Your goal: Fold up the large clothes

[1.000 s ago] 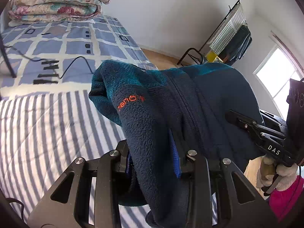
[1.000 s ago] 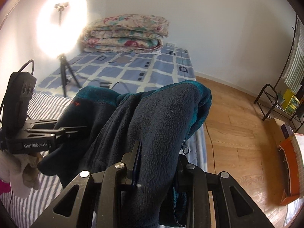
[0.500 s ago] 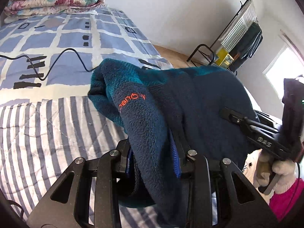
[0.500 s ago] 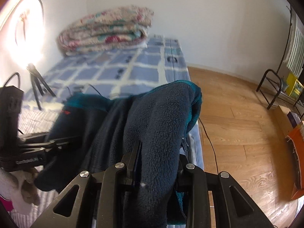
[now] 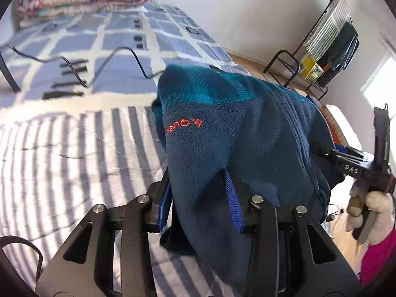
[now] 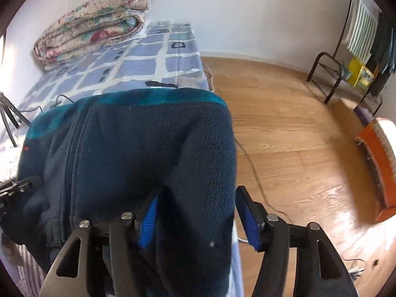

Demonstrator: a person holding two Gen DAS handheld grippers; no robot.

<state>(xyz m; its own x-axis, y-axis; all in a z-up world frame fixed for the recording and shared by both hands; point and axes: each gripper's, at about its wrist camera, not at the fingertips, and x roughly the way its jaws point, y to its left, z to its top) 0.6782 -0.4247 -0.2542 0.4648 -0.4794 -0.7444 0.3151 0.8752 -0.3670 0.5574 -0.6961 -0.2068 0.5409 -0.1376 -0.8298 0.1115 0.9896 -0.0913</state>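
A navy fleece jacket (image 5: 237, 133) with a teal collar, a front zip and an orange chest logo hangs bunched between both grippers above the striped bed cover (image 5: 61, 163). My left gripper (image 5: 200, 198) has its jaws parted with thick fleece draped between the blue pads. My right gripper (image 6: 198, 212) also has its jaws spread wide with fleece (image 6: 148, 153) lying between them. The right gripper shows in the left wrist view (image 5: 346, 163), held by a gloved hand at the right. The left gripper's tip shows at the left edge of the right wrist view (image 6: 17, 188).
A blue checked sheet (image 6: 138, 64) covers the far half of the bed, with a folded floral quilt (image 6: 94, 32) at its head. A black cable (image 5: 104, 64) lies on the sheet. Wooden floor (image 6: 284, 128), a clothes rack (image 6: 356, 49) and an orange box (image 6: 378, 163) lie to the right.
Both grippers' jaws have opened from shut to spread wide around the fleece. The jacket has dropped lower and both views have tilted down toward the bed.
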